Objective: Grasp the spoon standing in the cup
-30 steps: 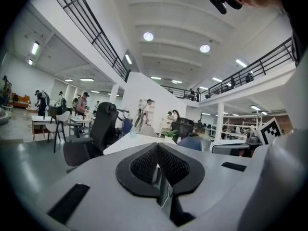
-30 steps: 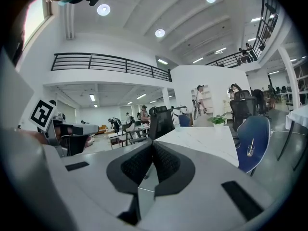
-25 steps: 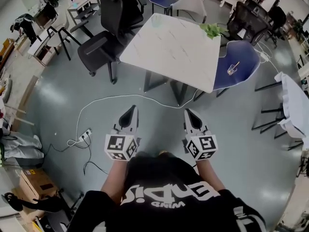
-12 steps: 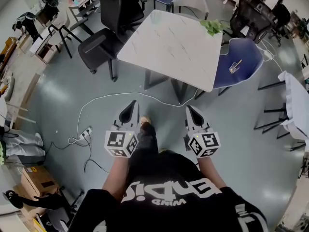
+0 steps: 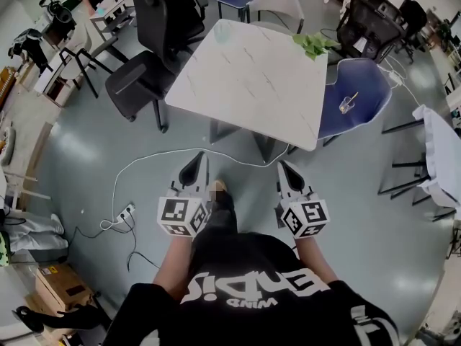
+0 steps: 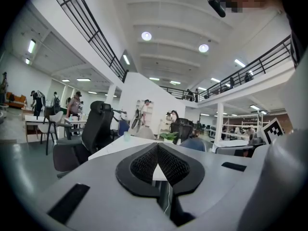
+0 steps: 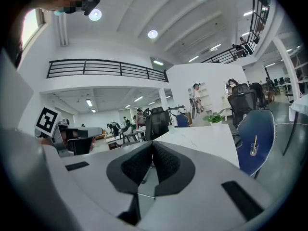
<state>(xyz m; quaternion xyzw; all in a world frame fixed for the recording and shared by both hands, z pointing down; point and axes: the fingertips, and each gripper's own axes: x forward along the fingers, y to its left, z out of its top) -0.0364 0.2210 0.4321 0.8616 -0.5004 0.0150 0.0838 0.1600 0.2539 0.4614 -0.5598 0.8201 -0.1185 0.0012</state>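
A clear cup (image 5: 347,105) with a thin spoon (image 5: 351,98) standing in it sits on the seat of a blue chair (image 5: 367,85), far ahead to the right. In the right gripper view the cup (image 7: 253,150) and spoon (image 7: 255,141) show at the right on that chair (image 7: 255,129). My left gripper (image 5: 197,162) and right gripper (image 5: 284,166) are held side by side over the floor, well short of the chair. Both are shut with nothing between the jaws, as the left gripper (image 6: 157,145) and right gripper (image 7: 152,143) show in their own views.
A white marble-top table (image 5: 252,71) with a green plant (image 5: 314,44) stands ahead, between me and the chair. A black office chair (image 5: 144,63) is at its left. A white cable (image 5: 144,157) and power strip (image 5: 127,210) lie on the grey floor.
The person has stepped forward, a foot now showing between the grippers. The table and blue chair have drawn slightly nearer. Both grippers keep their pose and stay shut.
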